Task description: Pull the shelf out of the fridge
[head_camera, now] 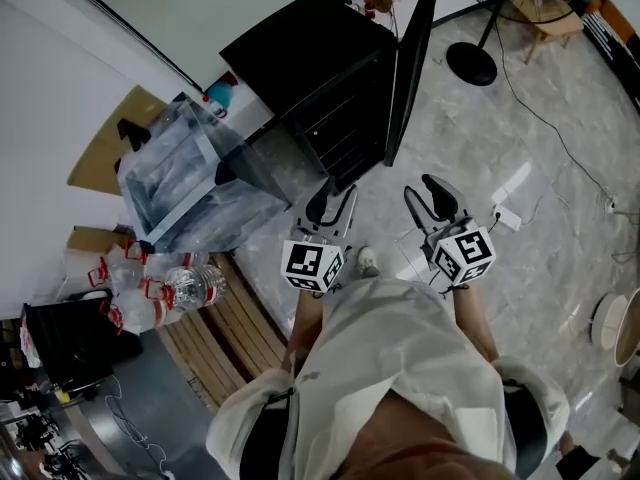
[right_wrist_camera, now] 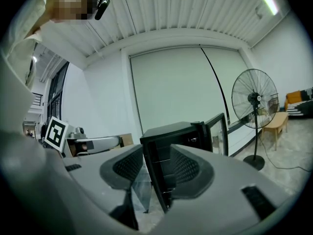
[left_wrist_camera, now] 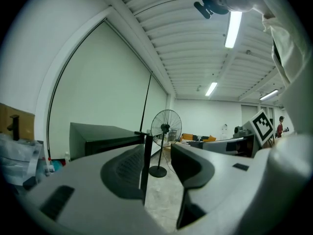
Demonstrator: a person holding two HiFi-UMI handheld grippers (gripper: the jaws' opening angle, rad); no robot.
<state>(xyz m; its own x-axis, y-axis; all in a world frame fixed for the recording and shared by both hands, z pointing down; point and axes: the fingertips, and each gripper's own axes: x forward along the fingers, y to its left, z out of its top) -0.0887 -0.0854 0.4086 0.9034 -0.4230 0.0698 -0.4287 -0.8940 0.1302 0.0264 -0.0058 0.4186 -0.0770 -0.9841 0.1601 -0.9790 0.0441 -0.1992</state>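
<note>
A black mini fridge (head_camera: 320, 58) stands on the floor ahead with its door (head_camera: 410, 68) swung open toward me. Dark shelves and drawers show inside. A clear pane (head_camera: 270, 168) leans at the fridge's left side; I cannot tell whether it is the shelf. My left gripper (head_camera: 333, 203) is just short of the fridge's open front, jaws apart and empty. In the left gripper view the left gripper (left_wrist_camera: 156, 165) frames the door's edge. My right gripper (head_camera: 432, 200) hangs to the right over bare floor, also open and empty. In the right gripper view the right gripper (right_wrist_camera: 156, 168) points at the fridge (right_wrist_camera: 171, 131).
A bundle of clear plastic (head_camera: 175, 183) and water bottles (head_camera: 190, 283) lie left of the fridge, beside wooden slats (head_camera: 235, 338) and cardboard (head_camera: 110, 138). A standing fan (head_camera: 475, 58) and a wooden stool (head_camera: 550, 18) are beyond the door. A power strip (head_camera: 505, 218) with its cable lies on the floor at right.
</note>
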